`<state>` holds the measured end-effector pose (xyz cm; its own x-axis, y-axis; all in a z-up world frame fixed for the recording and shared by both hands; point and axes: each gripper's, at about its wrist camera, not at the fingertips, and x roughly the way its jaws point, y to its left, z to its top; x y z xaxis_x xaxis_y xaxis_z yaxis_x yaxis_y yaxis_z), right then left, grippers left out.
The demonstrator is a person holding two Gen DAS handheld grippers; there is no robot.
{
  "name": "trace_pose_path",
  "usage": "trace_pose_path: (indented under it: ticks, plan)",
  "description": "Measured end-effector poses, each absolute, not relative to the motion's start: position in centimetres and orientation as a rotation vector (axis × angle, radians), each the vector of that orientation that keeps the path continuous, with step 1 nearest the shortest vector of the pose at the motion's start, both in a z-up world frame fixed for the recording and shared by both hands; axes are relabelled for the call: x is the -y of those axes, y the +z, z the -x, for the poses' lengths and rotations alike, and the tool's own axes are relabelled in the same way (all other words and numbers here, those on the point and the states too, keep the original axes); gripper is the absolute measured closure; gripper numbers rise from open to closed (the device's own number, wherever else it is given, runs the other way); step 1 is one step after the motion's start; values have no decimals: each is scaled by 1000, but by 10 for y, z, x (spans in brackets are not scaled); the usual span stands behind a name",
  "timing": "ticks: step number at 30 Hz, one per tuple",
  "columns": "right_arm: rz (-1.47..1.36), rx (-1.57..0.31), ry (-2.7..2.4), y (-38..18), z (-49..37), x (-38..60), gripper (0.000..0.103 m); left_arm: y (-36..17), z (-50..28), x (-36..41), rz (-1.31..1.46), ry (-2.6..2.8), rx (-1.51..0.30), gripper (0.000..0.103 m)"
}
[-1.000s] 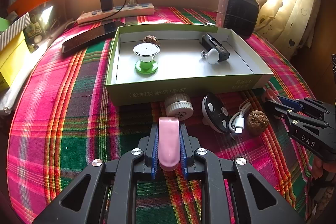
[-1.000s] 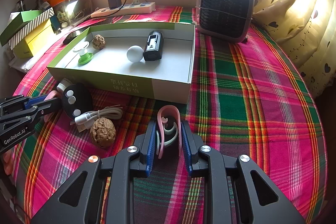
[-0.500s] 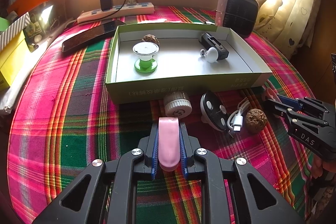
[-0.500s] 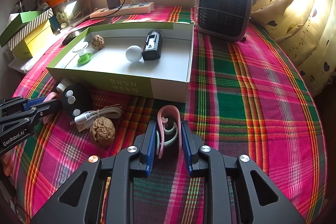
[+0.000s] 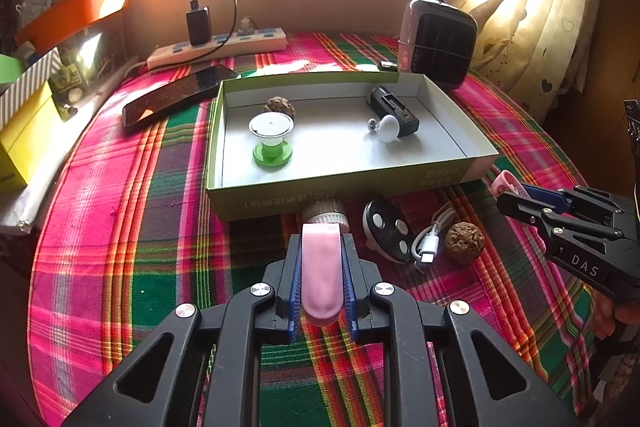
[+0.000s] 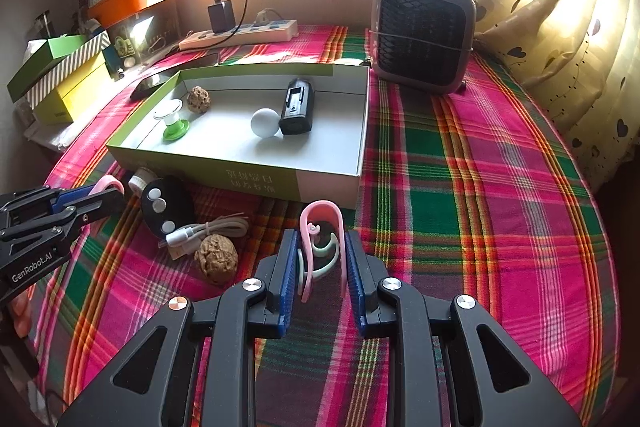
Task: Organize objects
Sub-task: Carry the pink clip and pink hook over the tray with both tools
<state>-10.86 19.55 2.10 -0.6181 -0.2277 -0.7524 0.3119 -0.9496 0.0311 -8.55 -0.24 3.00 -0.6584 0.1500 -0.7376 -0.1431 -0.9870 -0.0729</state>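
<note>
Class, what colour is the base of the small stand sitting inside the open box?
Bright green base, under a white top; the left wrist view shows it best.

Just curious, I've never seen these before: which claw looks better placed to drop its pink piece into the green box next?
Probably the left claw: its pink clip sits right at the green box's long front wall. The right claw is off its corner.
</note>
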Motion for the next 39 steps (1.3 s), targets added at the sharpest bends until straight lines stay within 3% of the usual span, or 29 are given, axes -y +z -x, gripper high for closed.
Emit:
trace_pose_path:
  ticks: [23,39]
  plan:
    - [-1139,-99,-2580,50,145,-185,79,65,127,-10,1122,2686,18,87]
    - [-1179,-112,-2607,46,214,-168,79,57,190,-15,1168,2667,32,87]
